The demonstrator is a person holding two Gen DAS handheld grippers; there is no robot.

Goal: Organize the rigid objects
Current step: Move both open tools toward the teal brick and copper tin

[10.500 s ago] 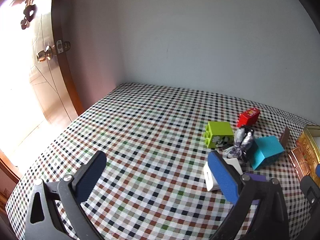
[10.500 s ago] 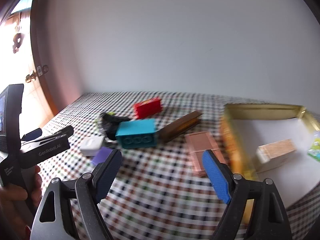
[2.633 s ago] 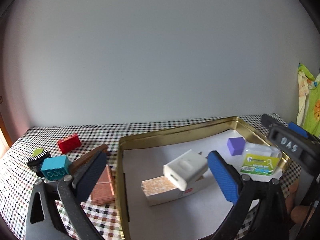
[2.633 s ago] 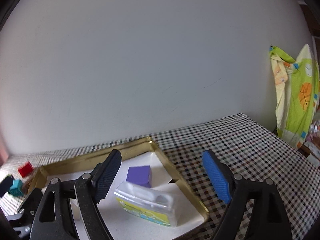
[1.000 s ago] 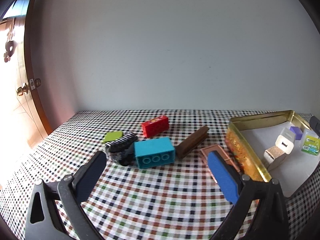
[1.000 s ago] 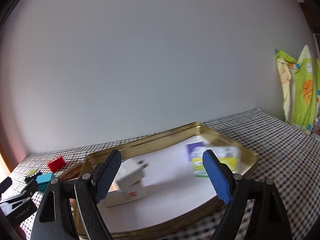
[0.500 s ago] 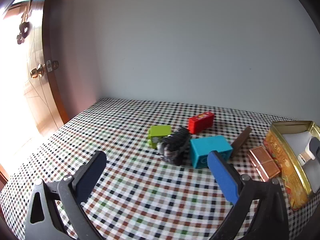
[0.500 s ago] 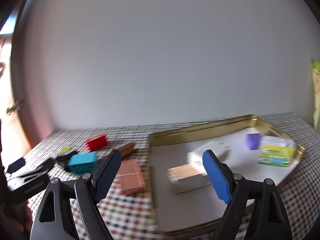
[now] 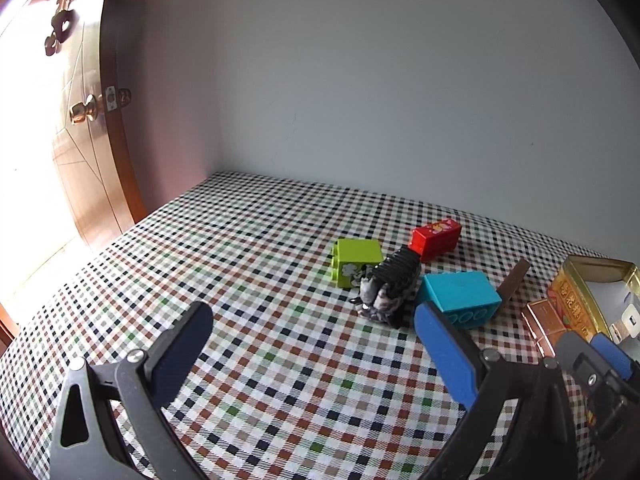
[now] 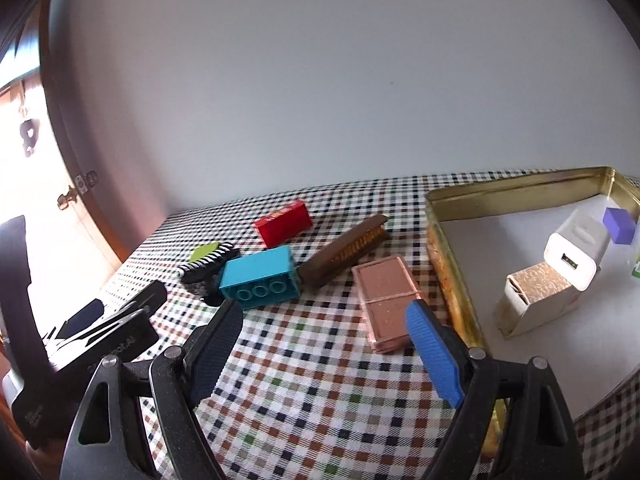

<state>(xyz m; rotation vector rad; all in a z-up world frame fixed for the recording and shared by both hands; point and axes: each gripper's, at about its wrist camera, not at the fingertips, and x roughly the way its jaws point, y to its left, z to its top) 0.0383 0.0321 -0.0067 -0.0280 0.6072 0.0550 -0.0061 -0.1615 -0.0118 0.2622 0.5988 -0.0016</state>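
Since a second ago the left gripper (image 9: 310,338) has swung from the gold tin (image 10: 448,264) toward the loose pile. Both it and the right gripper (image 10: 324,326) gape, empty. Just ahead lies the teal studded block (image 9: 460,298), touching a black ribbed clip (image 9: 390,286).

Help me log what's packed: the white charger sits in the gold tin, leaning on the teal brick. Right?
Not quite. The white charger is in the gold tin, but it leans on the gold-patterned box; the teal brick lies outside on the cloth, as the right wrist view shows.

Left of the tin (image 10: 448,276) lie 6 items, seemingly; charger (image 10: 576,248) inside it.
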